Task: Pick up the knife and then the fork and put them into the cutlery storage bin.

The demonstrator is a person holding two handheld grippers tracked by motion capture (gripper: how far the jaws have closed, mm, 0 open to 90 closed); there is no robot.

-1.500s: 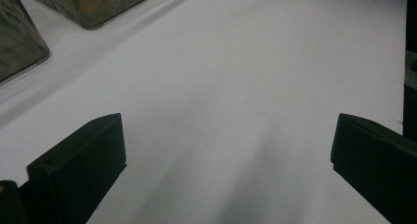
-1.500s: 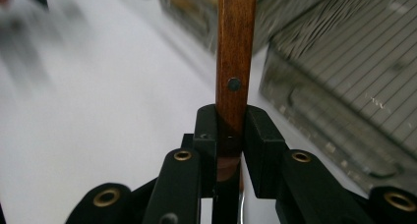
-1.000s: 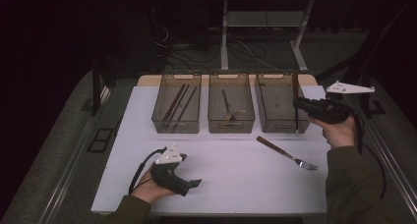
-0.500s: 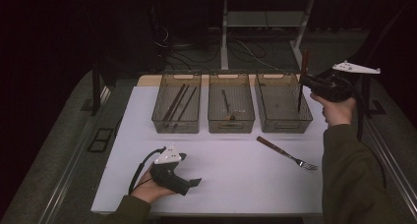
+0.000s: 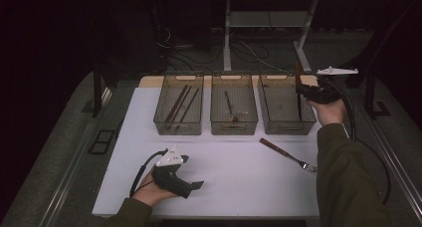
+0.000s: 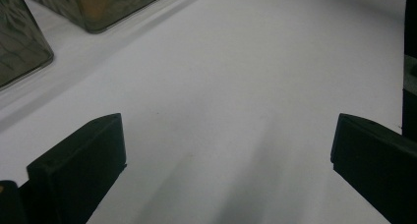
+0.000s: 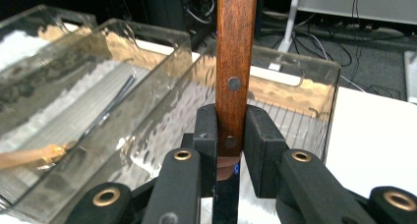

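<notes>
My right gripper (image 5: 301,91) is shut on a wooden-handled utensil (image 5: 298,73) and holds it upright over the right edge of the right clear bin (image 5: 286,128). In the right gripper view the pads clamp the riveted brown handle (image 7: 235,62), and my right gripper (image 7: 231,135) looks across that bin (image 7: 295,71). The utensil's working end is hidden below the jaws. My left gripper (image 5: 195,185) rests on the white tabletop near the front edge, open, with nothing between its jaws (image 6: 226,150). A wooden-handled fork (image 5: 288,156) lies on the table at the front right.
Three clear bins stand in a row at the back: the left bin (image 5: 178,131) holds several dark sticks, the middle bin (image 5: 234,129) a single utensil. A cable trails from each gripper. Table legs and wires lie beyond the far edge.
My right hand has moved up the picture and to the left, bringing the upright utensil over the right bin's edge. The left gripper has stayed put.
</notes>
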